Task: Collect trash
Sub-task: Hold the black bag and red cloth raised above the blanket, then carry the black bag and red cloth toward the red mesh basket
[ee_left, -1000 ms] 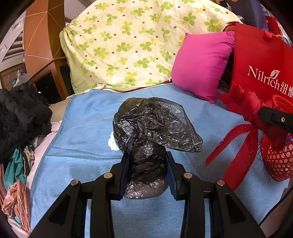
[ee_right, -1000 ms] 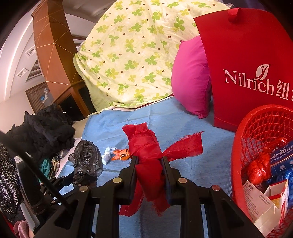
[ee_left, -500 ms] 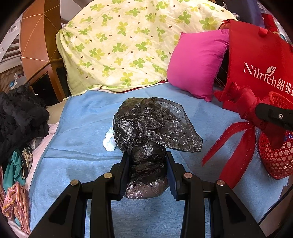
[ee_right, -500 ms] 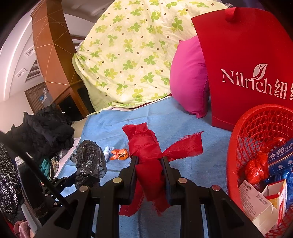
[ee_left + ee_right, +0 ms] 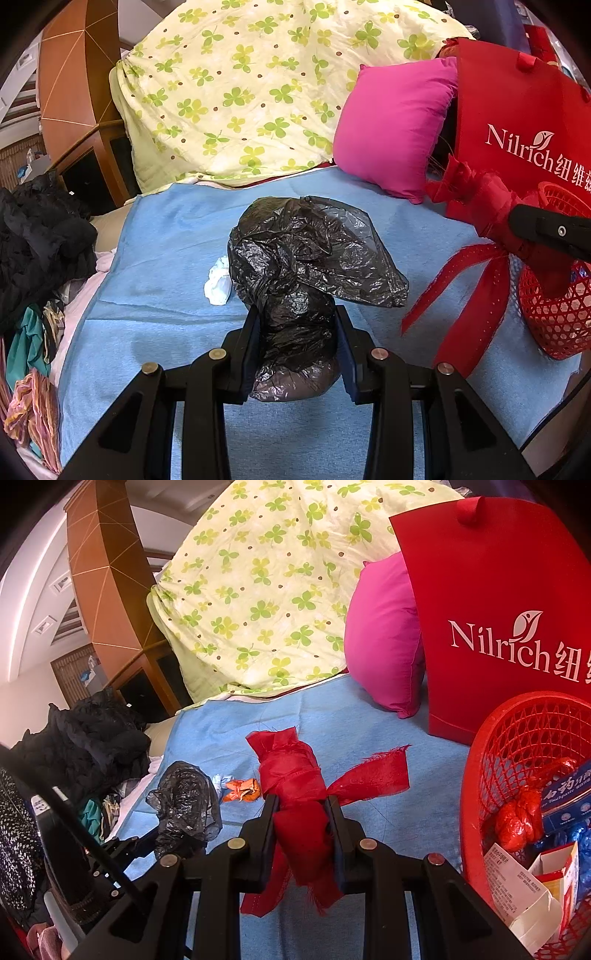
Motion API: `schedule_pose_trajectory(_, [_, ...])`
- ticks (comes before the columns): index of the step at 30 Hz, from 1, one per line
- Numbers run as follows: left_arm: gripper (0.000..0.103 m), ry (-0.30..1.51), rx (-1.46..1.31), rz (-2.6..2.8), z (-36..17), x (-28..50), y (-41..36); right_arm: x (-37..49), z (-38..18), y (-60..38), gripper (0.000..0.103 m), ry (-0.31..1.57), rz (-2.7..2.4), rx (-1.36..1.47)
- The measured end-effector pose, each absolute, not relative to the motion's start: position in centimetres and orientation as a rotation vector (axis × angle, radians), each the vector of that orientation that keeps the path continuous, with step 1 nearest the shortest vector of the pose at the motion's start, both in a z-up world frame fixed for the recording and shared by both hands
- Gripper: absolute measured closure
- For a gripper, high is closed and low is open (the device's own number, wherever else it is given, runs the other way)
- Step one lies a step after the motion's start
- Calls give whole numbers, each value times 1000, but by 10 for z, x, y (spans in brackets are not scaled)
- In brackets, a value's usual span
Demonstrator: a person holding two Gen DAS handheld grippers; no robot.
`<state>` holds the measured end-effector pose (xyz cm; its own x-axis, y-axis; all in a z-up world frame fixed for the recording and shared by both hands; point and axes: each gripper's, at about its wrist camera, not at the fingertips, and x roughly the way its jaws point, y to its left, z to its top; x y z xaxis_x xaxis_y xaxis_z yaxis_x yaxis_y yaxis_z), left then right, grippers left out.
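Left gripper (image 5: pixel 297 347) clamped on crumpled black plastic bag (image 5: pixel 306 258), lifted off blue blanket (image 5: pixel 166 332); white wad (image 5: pixel 218 280) and orange scrap (image 5: pixel 242 789) remain there; right gripper (image 5: pixel 300 836) pinches red cloth bundle (image 5: pixel 291 775) beside red basket (image 5: pixel 476 812), presumably the trash destination.

Each hand-held gripper (image 5: pixel 297 325) (image 5: pixel 300 808) is matte black, with round silver screws and seemingly dark-blue pads.

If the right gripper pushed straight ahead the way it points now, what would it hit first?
Probably the blue blanket on the bed. The right gripper, jaws shut on the red cloth bundle, tilts down toward bare blanket. The pink pillow lies beyond and to the right, though depth is uncertain.
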<state>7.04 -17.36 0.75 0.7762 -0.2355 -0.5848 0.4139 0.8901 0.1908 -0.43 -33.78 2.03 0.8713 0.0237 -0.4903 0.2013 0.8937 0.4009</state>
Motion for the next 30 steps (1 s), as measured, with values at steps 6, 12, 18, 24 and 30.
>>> schedule_pose_trajectory(6, [64,583,323,-361,8,71,-173,-4,21,-338,77,508,-95,459])
schedule_pose_trajectory(12, [64,584,329,-368,8,70,-173,-4,21,-338,77,509,-96,459])
schedule_pose_trajectory(18, [64,583,335,-380,8,72,-172,-4,21,-337,77,511,-93,459])
schedule_pose_trajectory(24, [64,582,339,-388,8,72,-170,-5,22,-336,77,510,-93,458])
schedule_pose_trajectory(30, [64,581,348,-401,8,73,-168,-5,23,-336,77,511,-90,455])
